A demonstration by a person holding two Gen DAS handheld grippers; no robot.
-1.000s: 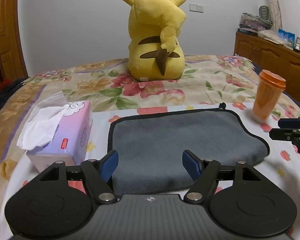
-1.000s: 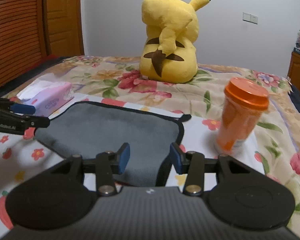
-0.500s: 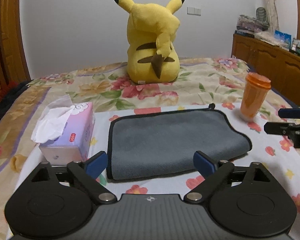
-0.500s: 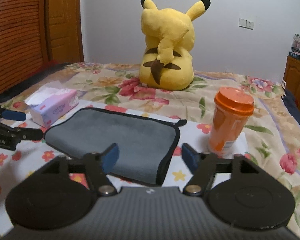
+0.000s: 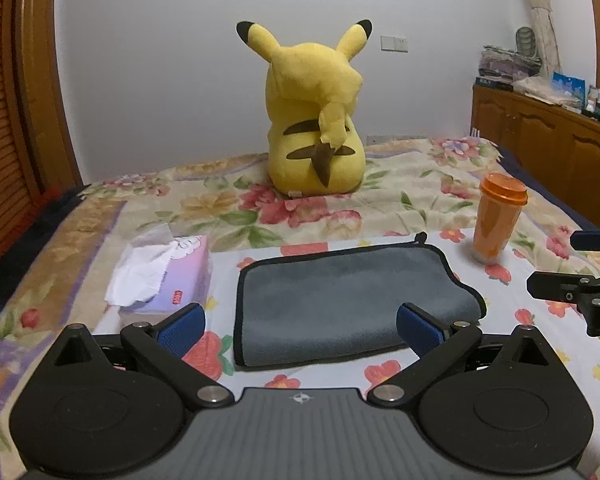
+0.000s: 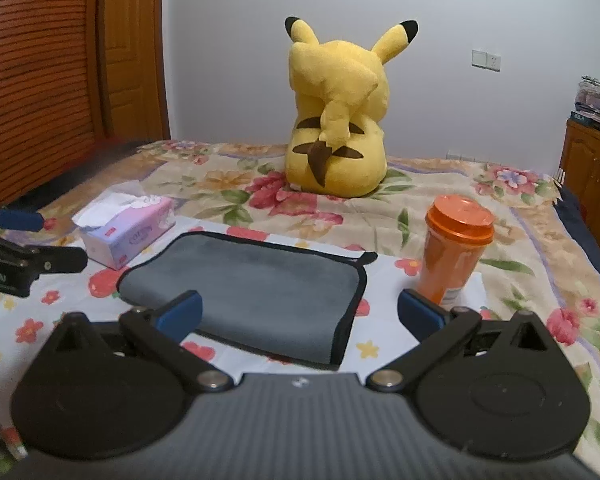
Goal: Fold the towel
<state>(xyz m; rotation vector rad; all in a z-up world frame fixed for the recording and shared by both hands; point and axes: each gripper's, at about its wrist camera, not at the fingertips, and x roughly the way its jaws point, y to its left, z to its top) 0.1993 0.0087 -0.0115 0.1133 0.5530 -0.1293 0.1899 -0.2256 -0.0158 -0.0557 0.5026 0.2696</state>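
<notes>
A grey towel (image 5: 340,296) with black edging lies folded flat on the flowered bedspread; it also shows in the right wrist view (image 6: 256,284). My left gripper (image 5: 300,330) is open and empty, held above and a little back from the towel's near edge. My right gripper (image 6: 300,314) is open and empty, back from the towel's near right corner. The right gripper's fingers (image 5: 572,284) show at the right edge of the left wrist view, and the left gripper's fingers (image 6: 40,264) show at the left edge of the right wrist view.
A pink tissue box (image 5: 168,276) stands left of the towel. An orange lidded cup (image 5: 498,218) stands to its right. A yellow plush toy (image 5: 320,120) sits behind. A wooden cabinet (image 5: 548,144) lines the right wall; a wooden door (image 6: 40,80) is on the left.
Both grippers have pulled back and up from the towel and opened wider. The towel lies still.
</notes>
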